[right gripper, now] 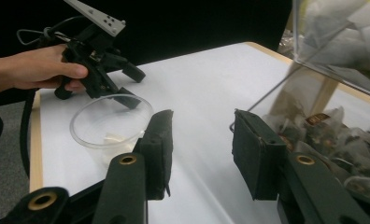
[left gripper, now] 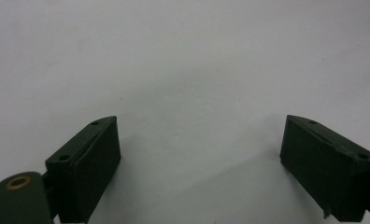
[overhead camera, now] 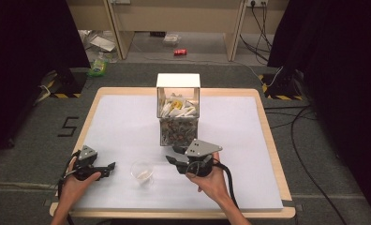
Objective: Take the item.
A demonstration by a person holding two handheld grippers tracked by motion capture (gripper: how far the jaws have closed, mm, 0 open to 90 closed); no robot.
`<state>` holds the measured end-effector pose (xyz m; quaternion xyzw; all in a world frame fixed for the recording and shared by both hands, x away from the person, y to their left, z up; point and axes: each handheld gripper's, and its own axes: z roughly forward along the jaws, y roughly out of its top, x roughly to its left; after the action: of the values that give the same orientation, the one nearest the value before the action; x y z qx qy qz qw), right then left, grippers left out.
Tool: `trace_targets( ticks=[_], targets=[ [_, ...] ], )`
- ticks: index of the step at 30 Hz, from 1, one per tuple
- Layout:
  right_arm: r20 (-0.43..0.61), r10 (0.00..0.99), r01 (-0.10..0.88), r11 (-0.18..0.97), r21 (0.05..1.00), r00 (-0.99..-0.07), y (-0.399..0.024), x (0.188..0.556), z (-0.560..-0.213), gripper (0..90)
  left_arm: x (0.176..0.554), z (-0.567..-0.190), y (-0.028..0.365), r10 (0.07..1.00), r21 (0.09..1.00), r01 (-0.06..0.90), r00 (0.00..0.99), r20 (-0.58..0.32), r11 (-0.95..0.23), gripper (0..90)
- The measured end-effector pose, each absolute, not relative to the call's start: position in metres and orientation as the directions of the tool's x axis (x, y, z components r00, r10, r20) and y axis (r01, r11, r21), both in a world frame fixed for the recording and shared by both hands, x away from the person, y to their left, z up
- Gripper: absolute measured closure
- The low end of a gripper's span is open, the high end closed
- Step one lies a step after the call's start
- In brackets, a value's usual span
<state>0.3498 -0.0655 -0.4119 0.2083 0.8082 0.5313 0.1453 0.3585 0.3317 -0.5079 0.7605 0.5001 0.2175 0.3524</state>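
A clear two-tier box point(overhead camera: 178, 117) stands mid-table, with white and yellow sachets above and dark sachets point(right gripper: 328, 135) below. A clear plastic cup point(overhead camera: 142, 171) holding a small white piece sits in front of it, between the two hands. My right gripper point(overhead camera: 174, 155) is open just before the box's lower front, with nothing between its jaws point(right gripper: 202, 154). The cup point(right gripper: 109, 122) lies to the left of that gripper's jaws. My left gripper point(overhead camera: 110, 169) is open and empty, left of the cup, over bare white mat point(left gripper: 199, 163). It also appears beyond the cup point(right gripper: 122, 88).
A white mat point(overhead camera: 122, 126) covers the wooden table point(overhead camera: 269, 140). Black curtains hang at both sides. Cables point(overhead camera: 310, 154) run over the floor at the right, and litter and a red can point(overhead camera: 180, 52) lie beyond the table.
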Motion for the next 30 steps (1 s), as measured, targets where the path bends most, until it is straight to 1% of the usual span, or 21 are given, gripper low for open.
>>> trace_targets(
  ticks=[3, 6, 7, 10, 11, 14, 15, 16, 17, 18, 20, 21, 25, 28, 29, 30],
  targets=[
    [0.000, 0.509, 0.203, 0.344, 0.917, -0.861, -0.071, 0.351, -0.413, 53.7, 0.358, -0.508, 0.332, 0.914, 0.754, 0.608, 0.405, -0.022, -0.251, 11.3],
    [0.013, 0.534, 0.226, 0.335, 0.915, -0.845, -0.078, 0.353, -0.414, 46.7, 0.358, -0.508, 0.332, 0.914, 0.754, 0.607, 0.405, -0.022, -0.251, 11.3],
    [0.013, 0.534, 0.226, 0.335, 0.915, -0.845, -0.078, 0.353, -0.414, 46.7, 0.358, -0.508, 0.332, 0.914, 0.754, 0.607, 0.404, -0.021, -0.251, 11.3],
    [0.022, 0.563, 0.253, 0.335, 0.908, -0.826, -0.085, 0.356, -0.415, 37.7, 0.358, -0.508, 0.332, 0.914, 0.754, 0.607, 0.405, -0.022, -0.251, 11.3],
    [0.022, 0.563, 0.253, 0.335, 0.908, -0.826, -0.085, 0.356, -0.415, 37.7, 0.358, -0.508, 0.332, 0.914, 0.754, 0.607, 0.405, -0.022, -0.251, 11.3],
    [0.029, 0.584, 0.269, 0.329, 0.905, -0.811, -0.090, 0.357, -0.417, 32.4, 0.358, -0.508, 0.332, 0.914, 0.754, 0.608, 0.405, -0.022, -0.251, 11.3],
    [0.027, 0.600, 0.278, 0.329, 0.903, -0.799, -0.094, 0.358, -0.418, 29.2, 0.358, -0.508, 0.332, 0.914, 0.754, 0.607, 0.405, -0.022, -0.251, 11.3],
    [0.027, 0.600, 0.278, 0.329, 0.903, -0.799, -0.094, 0.358, -0.418, 29.2, 0.358, -0.508, 0.332, 0.914, 0.754, 0.607, 0.405, -0.021, -0.252, 11.3],
    [0.024, 0.609, 0.280, 0.330, 0.901, -0.793, -0.095, 0.358, -0.418, 27.4, 0.358, -0.508, 0.332, 0.914, 0.754, 0.607, 0.405, -0.022, -0.251, 11.3],
    [0.027, 0.619, 0.290, 0.328, 0.899, -0.785, -0.098, 0.358, -0.419, 24.3, 0.358, -0.508, 0.332, 0.914, 0.754, 0.607, 0.405, -0.022, -0.251, 11.3],
    [0.030, 0.624, 0.294, 0.325, 0.899, -0.781, -0.100, 0.358, -0.419, 23.6, 0.358, -0.508, 0.332, 0.914, 0.754, 0.607, 0.405, -0.022, -0.251, 11.3],
    [0.038, 0.632, 0.300, 0.313, 0.901, -0.774, -0.103, 0.358, -0.419, 21.6, 0.358, -0.508, 0.332, 0.914, 0.754, 0.607, 0.405, -0.022, -0.251, 11.3],
    [0.034, 0.643, 0.301, 0.311, 0.901, -0.766, -0.107, 0.357, -0.419, 20.7, 0.358, -0.508, 0.332, 0.914, 0.753, 0.607, 0.405, -0.021, -0.252, 11.3],
    [0.032, 0.657, 0.309, 0.311, 0.899, -0.754, -0.112, 0.357, -0.420, 18.1, 0.358, -0.508, 0.332, 0.914, 0.754, 0.608, 0.405, -0.022, -0.251, 11.3],
    [0.029, 0.661, 0.316, 0.320, 0.893, -0.750, -0.114, 0.358, -0.422, 15.9, 0.358, -0.508, 0.332, 0.914, 0.754, 0.608, 0.405, -0.022, -0.251, 11.3],
    [0.029, 0.661, 0.316, 0.320, 0.893, -0.750, -0.114, 0.358, -0.422, 15.9, 0.358, -0.508, 0.332, 0.914, 0.754, 0.607, 0.405, -0.022, -0.251, 11.3]
  ],
)
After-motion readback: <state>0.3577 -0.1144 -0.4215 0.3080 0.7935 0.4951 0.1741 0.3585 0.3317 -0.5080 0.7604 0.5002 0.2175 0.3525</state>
